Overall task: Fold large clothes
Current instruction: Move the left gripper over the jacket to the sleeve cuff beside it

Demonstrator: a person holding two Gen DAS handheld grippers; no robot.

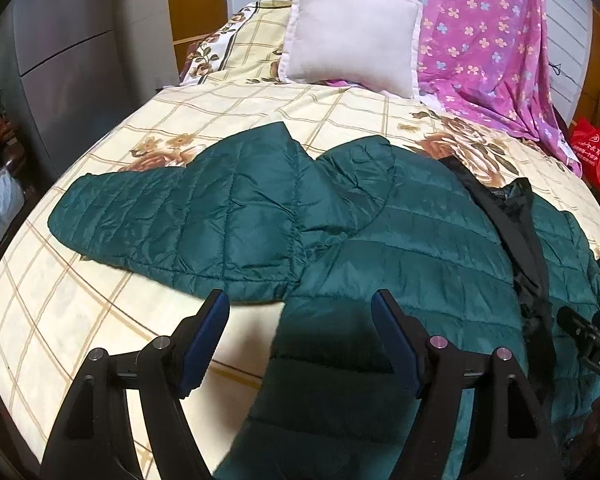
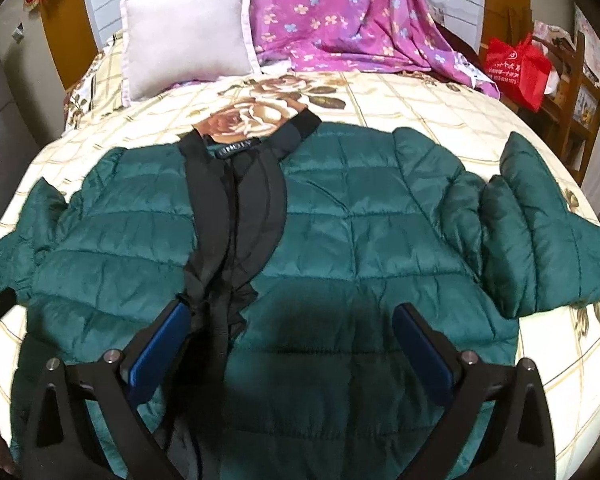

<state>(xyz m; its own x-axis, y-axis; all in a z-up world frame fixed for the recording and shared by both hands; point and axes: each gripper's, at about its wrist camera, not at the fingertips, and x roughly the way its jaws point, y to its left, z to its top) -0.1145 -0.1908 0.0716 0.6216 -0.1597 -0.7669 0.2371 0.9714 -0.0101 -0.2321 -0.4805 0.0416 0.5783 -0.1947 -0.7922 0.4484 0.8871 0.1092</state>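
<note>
A dark green quilted puffer jacket (image 2: 340,208) lies spread flat on the bed (image 2: 440,96), front up, its black-lined collar (image 2: 236,184) toward the white pillow (image 2: 188,32) and the pink floral sheet (image 2: 340,8) at the head; 1 sleeve (image 2: 540,236) is bent beside the jacket's body, the other sleeve (image 1: 172,216) stretches out from the opposite shoulder. The left gripper (image 1: 300,304) hangs over the jacket's edge near that outstretched sleeve; its 2 blue-padded jaws stand spread apart with nothing pinched between them, and whether the tips touch the fabric cannot be told. The right gripper (image 2: 292,316) hovers over the jacket's lower front, beside the black placket; its jaws are likewise spread wide, gripping nothing. A red bag (image 2: 516,68) sits beyond the bed, on the pink sheet's side.
</note>
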